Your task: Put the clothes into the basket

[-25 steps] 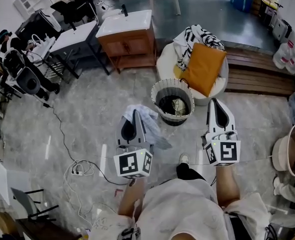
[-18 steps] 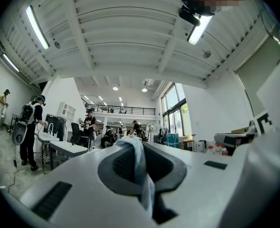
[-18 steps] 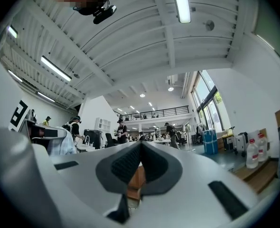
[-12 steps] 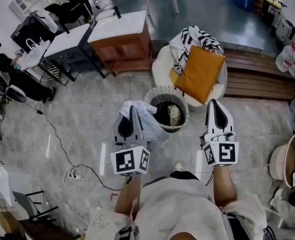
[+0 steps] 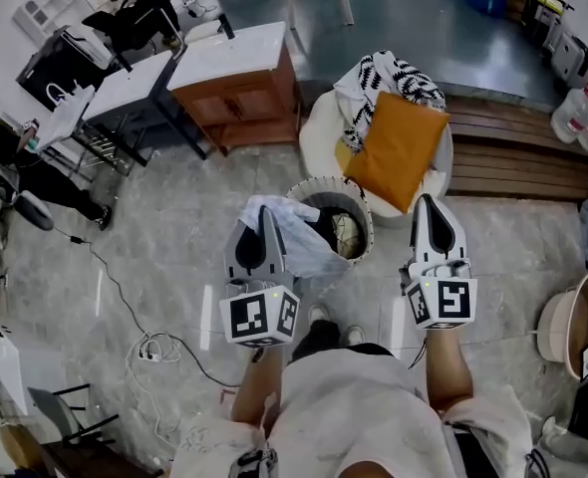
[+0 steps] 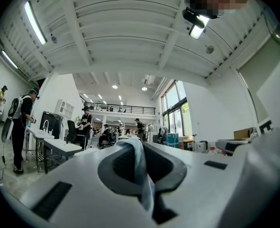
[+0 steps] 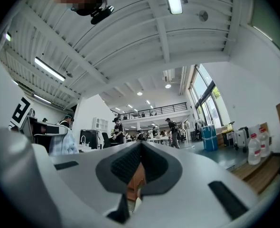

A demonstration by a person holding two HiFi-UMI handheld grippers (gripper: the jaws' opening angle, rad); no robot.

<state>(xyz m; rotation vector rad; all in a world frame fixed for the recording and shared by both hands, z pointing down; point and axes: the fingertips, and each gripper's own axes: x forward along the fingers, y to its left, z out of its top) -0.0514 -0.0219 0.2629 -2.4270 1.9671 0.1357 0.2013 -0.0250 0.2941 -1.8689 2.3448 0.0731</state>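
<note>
In the head view my left gripper (image 5: 266, 217) is shut on a pale blue-and-white cloth (image 5: 299, 232), which bunches round its tip and hangs over the near left rim of the round woven basket (image 5: 366, 210). Some clothes lie inside the basket's dark interior. The left gripper view shows the cloth (image 6: 141, 175) pinched between the dark pads of that gripper (image 6: 137, 148). My right gripper (image 5: 430, 205) is to the right of the basket, shut with nothing in it. In the right gripper view, that gripper (image 7: 140, 148) has its pads together, with orange showing behind them.
Behind the basket stands a white round chair with an orange cushion (image 5: 399, 147) and a black-and-white patterned fabric (image 5: 389, 76). A wooden cabinet with a white top (image 5: 236, 73) is at the back left. A cable and power strip (image 5: 154, 344) lie on the floor at the left.
Both grippers have moved forward toward the basket. The cloth, earlier left of the basket, now overlaps its rim.
</note>
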